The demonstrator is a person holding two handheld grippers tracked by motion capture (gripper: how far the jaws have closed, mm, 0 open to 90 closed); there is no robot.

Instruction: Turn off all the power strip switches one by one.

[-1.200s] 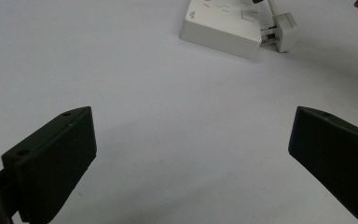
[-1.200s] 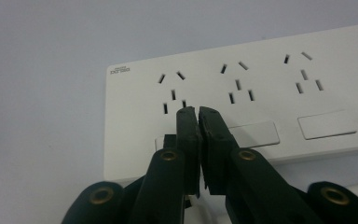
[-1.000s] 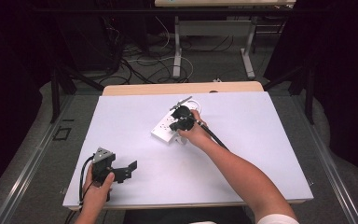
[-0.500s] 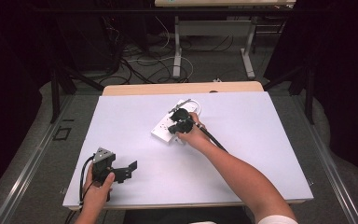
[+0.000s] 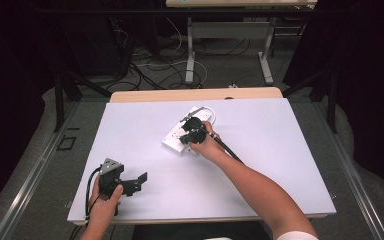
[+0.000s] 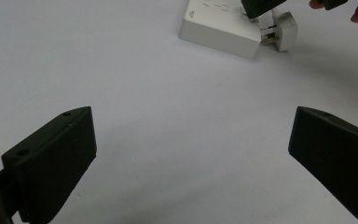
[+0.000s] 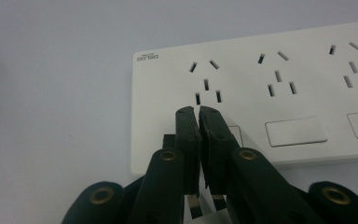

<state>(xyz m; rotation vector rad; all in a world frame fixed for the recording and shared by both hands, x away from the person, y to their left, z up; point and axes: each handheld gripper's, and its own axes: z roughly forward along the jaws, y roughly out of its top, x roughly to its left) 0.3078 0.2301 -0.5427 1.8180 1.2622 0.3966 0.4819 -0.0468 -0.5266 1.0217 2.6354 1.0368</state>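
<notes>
Overall, white table, cable-strewn floor.

A white table stands on grey floor; tangled cables lie beyond.

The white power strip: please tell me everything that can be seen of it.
The power strip is a flat white block, plastic by its look, lying face up near the table's middle. Its face shows socket groups of dark slots, each with a rectangular switch, and a small logo at one corner. The shut right claw hangs over its end switch. A white plug lies beside its end.
</notes>
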